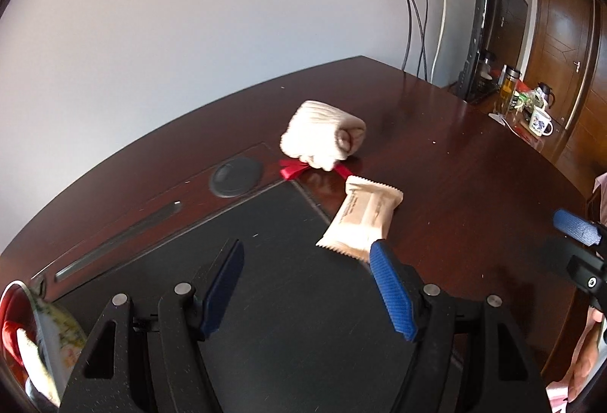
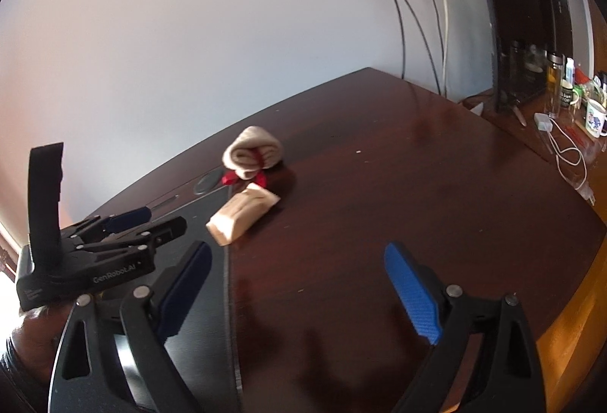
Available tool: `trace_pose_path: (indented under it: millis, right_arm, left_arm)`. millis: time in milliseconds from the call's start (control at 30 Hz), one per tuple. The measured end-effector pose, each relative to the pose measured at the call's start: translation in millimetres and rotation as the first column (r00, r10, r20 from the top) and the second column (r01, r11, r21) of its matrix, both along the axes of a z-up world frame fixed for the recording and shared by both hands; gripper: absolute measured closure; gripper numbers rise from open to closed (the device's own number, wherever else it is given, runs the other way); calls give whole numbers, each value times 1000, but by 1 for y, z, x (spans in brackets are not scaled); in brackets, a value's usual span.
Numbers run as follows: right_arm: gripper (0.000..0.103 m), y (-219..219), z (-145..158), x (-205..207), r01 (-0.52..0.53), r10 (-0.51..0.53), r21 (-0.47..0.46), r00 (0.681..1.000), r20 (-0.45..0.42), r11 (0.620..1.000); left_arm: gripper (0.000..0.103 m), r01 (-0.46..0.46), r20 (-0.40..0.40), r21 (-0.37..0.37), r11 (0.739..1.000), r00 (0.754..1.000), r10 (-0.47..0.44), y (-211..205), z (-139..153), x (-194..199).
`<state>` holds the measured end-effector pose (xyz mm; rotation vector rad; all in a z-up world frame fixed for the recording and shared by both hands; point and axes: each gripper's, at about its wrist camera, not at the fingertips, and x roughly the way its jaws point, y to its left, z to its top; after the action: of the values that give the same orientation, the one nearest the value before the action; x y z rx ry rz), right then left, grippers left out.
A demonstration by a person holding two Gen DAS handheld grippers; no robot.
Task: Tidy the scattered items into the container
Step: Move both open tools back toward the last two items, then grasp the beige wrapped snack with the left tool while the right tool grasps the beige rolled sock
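Observation:
A beige snack packet (image 1: 360, 219) lies on the dark wooden desk (image 1: 455, 185), partly over the corner of a black desk mat (image 1: 265, 242). Behind it rests a rolled cream cloth (image 1: 322, 136) on a red ribbon (image 1: 292, 168). My left gripper (image 1: 307, 246) hangs open and empty just short of the packet, whose near end sits by the right fingertip (image 1: 379, 253). The right gripper (image 2: 297, 248) is open wide and empty over the desk, with the packet (image 2: 242, 214) and the rolled cloth (image 2: 252, 151) ahead to its left. A container (image 1: 15, 299) holding several items shows at the lower left edge.
A round cable cover (image 1: 235, 176) and a slot are set into the desk behind the mat. A dark monitor (image 1: 489, 33), hanging cables (image 1: 417, 26), a bottle and mugs (image 1: 540, 121) stand at the far right. A white charger and cord (image 2: 561, 147) lie on the side surface.

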<state>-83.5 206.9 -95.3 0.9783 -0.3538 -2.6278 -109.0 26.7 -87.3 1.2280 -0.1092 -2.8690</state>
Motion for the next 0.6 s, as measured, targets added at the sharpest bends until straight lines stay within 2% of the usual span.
trace_pose_path:
  millis: [300,600]
  right_arm:
    - [9,14,5,-42,5,-5,21,1000,-6,1000]
    - [9,7,9,-90,-41,41,53,999,-5,998]
  left_arm:
    - [32,23,56,26,999,998,-25,8,-19,-33]
    - [32,59,82,57,997,995,-64,18,-29,-49]
